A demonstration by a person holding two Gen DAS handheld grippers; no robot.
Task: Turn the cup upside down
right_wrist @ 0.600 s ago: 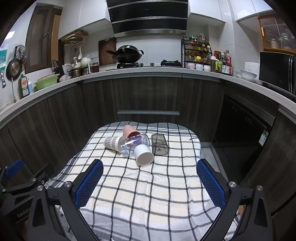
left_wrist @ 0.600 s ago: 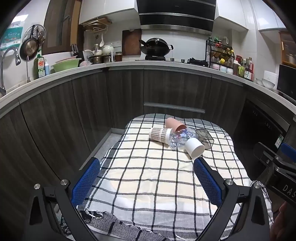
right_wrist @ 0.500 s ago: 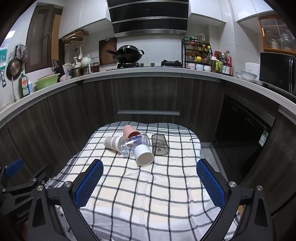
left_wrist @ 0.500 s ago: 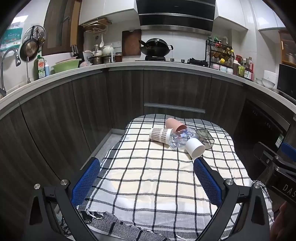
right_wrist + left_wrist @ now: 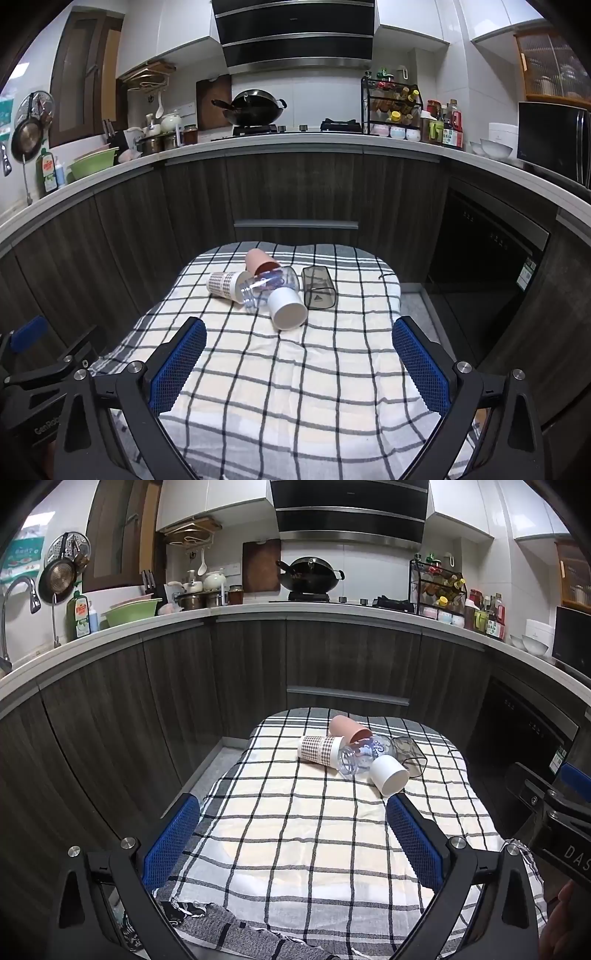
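Note:
Several cups lie on their sides in a heap at the far end of a checked cloth [image 5: 295, 834] [image 5: 295, 387]: a patterned paper cup [image 5: 320, 749] [image 5: 225, 284], a pink cup [image 5: 349, 729] [image 5: 260, 259], a clear printed cup [image 5: 365, 757] [image 5: 269, 286], a white cup [image 5: 388, 780] [image 5: 286, 308] and a dark see-through cup [image 5: 408, 751] [image 5: 318, 287]. My left gripper [image 5: 293, 834] is open and empty, well short of the heap. My right gripper [image 5: 299, 360] is open and empty, also short of it.
Dark cabinet fronts [image 5: 347, 664] curve behind and beside the table. The counter above holds a wok [image 5: 310, 578], a spice rack [image 5: 436, 590] and bowls. The right gripper's body [image 5: 546, 812] shows at the right of the left wrist view.

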